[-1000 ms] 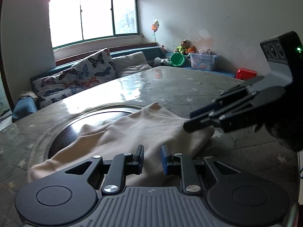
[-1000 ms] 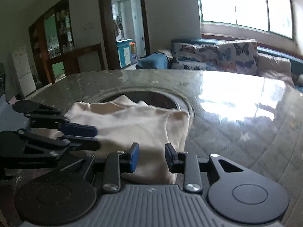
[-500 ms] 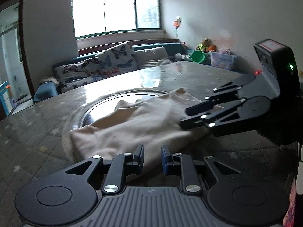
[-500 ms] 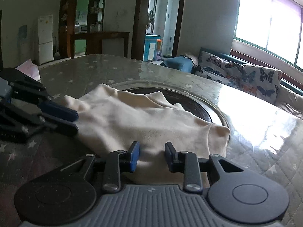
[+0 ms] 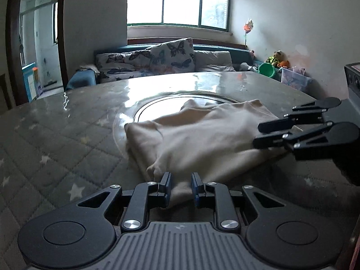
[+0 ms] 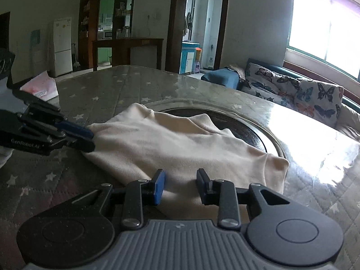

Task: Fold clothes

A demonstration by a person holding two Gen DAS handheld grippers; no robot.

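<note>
1. A cream cloth (image 5: 202, 139) lies on a big grey table (image 5: 67, 146) with little stars on its cover.
2. The cloth sits near the middle of the table. Its far edge lies over the round dark plate (image 5: 157, 110) set into the tabletop, and its near edge is on the starry cover.
3. The cloth looks folded over, with a thick, rumpled edge on the side away from the right gripper.
4. Its long way runs side to side in front of the two grippers. The short way runs from the grippers toward the round plate.
5. One far corner pokes up a little and points toward the sofa (image 5: 157, 63) under the window.
6. The left gripper (image 5: 181, 189) is at a near corner of the cloth. A bump of cloth fills the small gap between its blue pads. From the other camera its fingers (image 6: 88, 139) are pinched on the cloth's edge, so it is gripping the cloth.
7. The right gripper (image 6: 181, 186) is at the near edge, farther along the long side. Its pads stand a bit wider apart, and cloth lies in the gap between them. I cannot tell if the pads press on the cloth or just sit around it.
8. From the left camera, the right gripper's fingers (image 5: 258, 133) reach in from the side, and cloth shows both between them and under them.
9. Both grippers tip down toward the table.
</note>
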